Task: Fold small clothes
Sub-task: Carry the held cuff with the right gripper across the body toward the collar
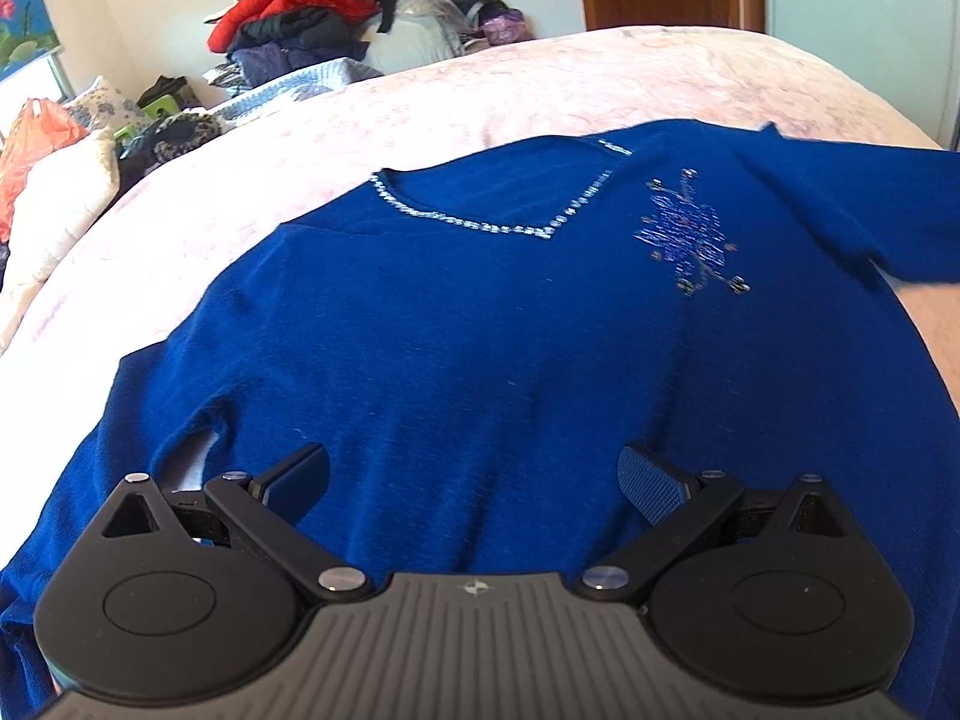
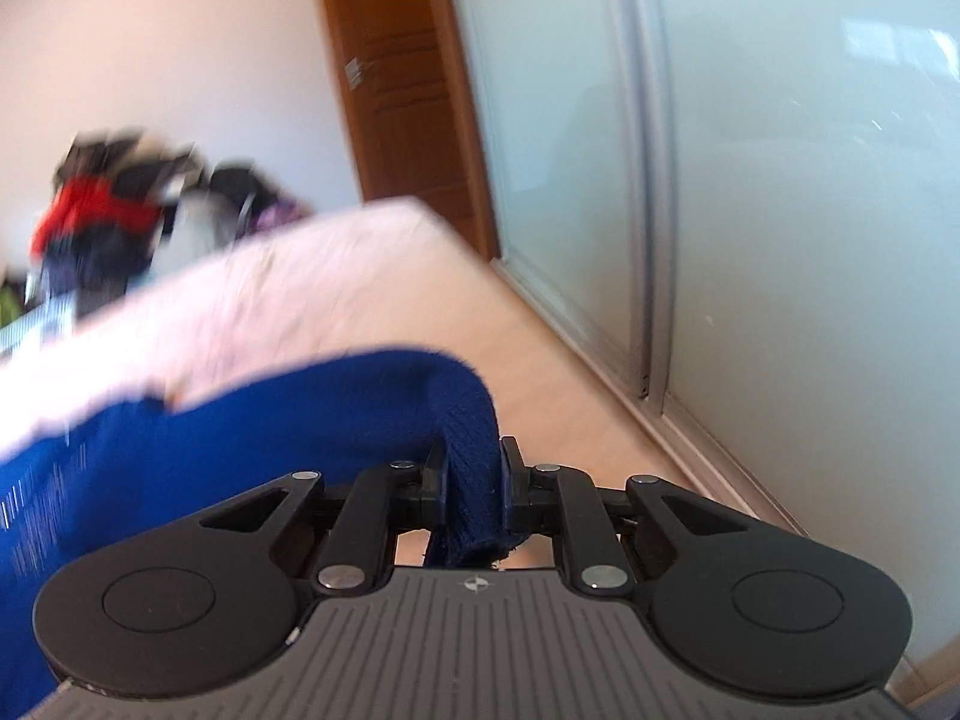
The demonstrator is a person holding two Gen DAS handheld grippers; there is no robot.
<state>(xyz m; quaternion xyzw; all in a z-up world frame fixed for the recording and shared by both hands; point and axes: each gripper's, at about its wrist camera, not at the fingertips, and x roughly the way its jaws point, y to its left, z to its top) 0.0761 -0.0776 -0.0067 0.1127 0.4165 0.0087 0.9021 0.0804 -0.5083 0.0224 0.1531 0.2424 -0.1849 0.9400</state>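
Note:
A blue short-sleeved top [image 1: 480, 330] with a sparkly V neckline and a beaded motif lies spread flat, front up, on the pink bedcover [image 1: 540, 84]. My left gripper [image 1: 474, 477] is open and empty, hovering just above the top's lower body. My right gripper [image 2: 474, 474] is shut on a bunched edge of the blue top [image 2: 270, 420] and holds it lifted off the bed; this view is blurred by motion. The right gripper does not show in the left wrist view.
A heap of red, black and dark clothes [image 1: 312, 6] sits beyond the bed's far side. Pillows and an orange bag [image 1: 42, 132] lie at the left. A wooden door [image 2: 402, 90] and frosted sliding panels [image 2: 780, 180] stand right of the bed's edge.

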